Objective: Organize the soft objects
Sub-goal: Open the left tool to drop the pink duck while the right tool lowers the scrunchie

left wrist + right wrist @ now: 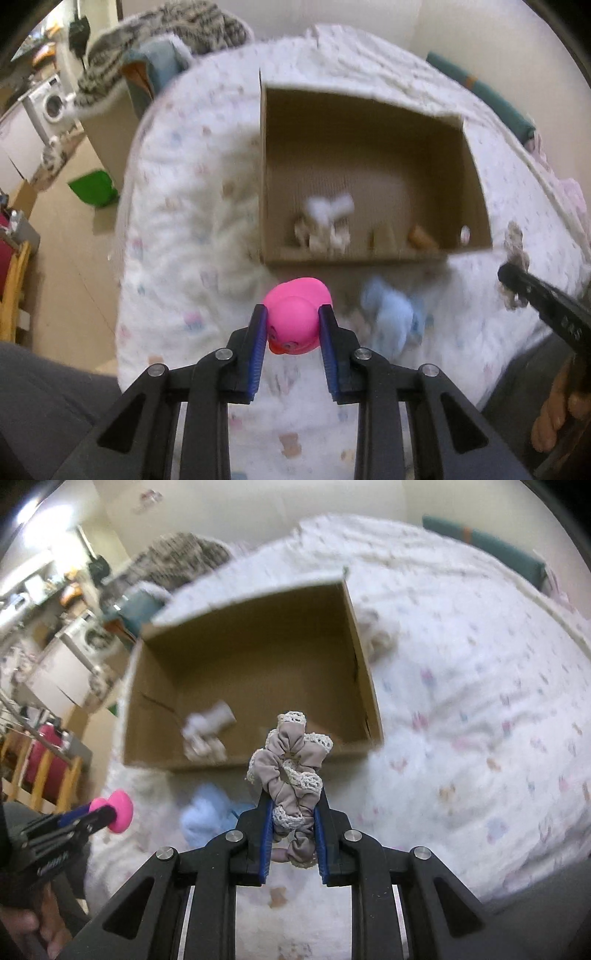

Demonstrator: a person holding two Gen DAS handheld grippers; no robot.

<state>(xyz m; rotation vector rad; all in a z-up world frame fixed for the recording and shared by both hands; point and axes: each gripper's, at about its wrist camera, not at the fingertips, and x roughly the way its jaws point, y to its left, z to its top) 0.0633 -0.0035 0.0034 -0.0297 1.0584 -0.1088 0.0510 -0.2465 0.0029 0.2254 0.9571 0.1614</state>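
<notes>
Left wrist view: left gripper (292,325) pinches a glossy pink rubber duck (297,318) above the quilted bed (177,258), just short of the cardboard box (476,184); best to clear the near wall before letting go.

Right wrist view: right gripper (293,825) pinches a beige lace-trimmed scrunchie (291,771) near that wall.

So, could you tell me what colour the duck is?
Bright pink duck, clearest in the left wrist view.
</notes>
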